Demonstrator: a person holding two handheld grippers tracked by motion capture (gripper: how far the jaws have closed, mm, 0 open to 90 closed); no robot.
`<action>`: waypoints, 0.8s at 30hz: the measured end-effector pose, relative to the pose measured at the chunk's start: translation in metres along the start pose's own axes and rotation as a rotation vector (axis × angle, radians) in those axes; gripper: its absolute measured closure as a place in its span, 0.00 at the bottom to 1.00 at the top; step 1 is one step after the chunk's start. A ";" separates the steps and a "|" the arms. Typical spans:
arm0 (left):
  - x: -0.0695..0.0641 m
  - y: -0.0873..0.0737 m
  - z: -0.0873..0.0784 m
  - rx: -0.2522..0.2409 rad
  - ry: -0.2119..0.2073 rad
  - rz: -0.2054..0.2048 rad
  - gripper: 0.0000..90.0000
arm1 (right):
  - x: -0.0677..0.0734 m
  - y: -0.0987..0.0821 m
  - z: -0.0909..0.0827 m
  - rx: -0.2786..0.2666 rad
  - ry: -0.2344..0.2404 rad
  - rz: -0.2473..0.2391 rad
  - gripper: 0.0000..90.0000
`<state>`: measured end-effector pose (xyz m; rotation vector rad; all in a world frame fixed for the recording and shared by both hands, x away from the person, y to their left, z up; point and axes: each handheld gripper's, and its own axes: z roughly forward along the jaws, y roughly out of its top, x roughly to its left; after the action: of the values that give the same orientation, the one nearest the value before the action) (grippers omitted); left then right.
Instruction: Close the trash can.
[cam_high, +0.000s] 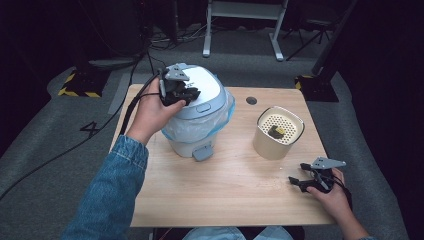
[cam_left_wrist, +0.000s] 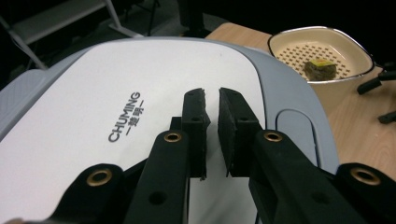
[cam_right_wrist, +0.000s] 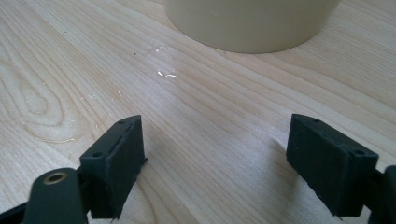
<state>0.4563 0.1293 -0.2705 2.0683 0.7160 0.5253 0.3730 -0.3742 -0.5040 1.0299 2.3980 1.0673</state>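
A white bin with a grey-rimmed lid (cam_high: 202, 85) and a plastic liner stands at the table's back left; the lid (cam_left_wrist: 93, 93) carries dark lettering. My left gripper (cam_high: 192, 93) hovers just over that lid, its pads (cam_left_wrist: 212, 100) almost together with a thin gap and nothing between them. A cream container (cam_high: 272, 145) with a perforated insert holds a small dark and yellow lump (cam_high: 276, 131) (cam_left_wrist: 321, 67). My right gripper (cam_high: 295, 181) rests low at the front right, open and empty (cam_right_wrist: 217, 135), pointing at the container's base (cam_right_wrist: 252, 23).
The wooden table (cam_high: 225, 195) has a round cable hole (cam_high: 251, 100) near its back edge. A grey pedal (cam_high: 202, 151) sticks out at the bin's foot. Black cables trail off the left side across the grey carpet.
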 end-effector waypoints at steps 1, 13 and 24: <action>0.000 0.000 0.000 -0.001 0.000 0.004 0.90 | 0.000 0.000 0.000 -0.001 0.001 0.000 0.22; 0.002 -0.005 -0.015 -0.122 -0.092 -0.043 0.45 | -0.001 0.000 0.000 0.000 0.005 -0.003 0.22; -0.027 -0.010 -0.057 -0.157 -0.145 0.017 0.40 | -0.004 0.001 0.001 0.000 0.027 -0.025 0.22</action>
<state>0.3993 0.1505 -0.2503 1.9448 0.5555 0.4220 0.3763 -0.3763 -0.5039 0.9889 2.4253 1.0791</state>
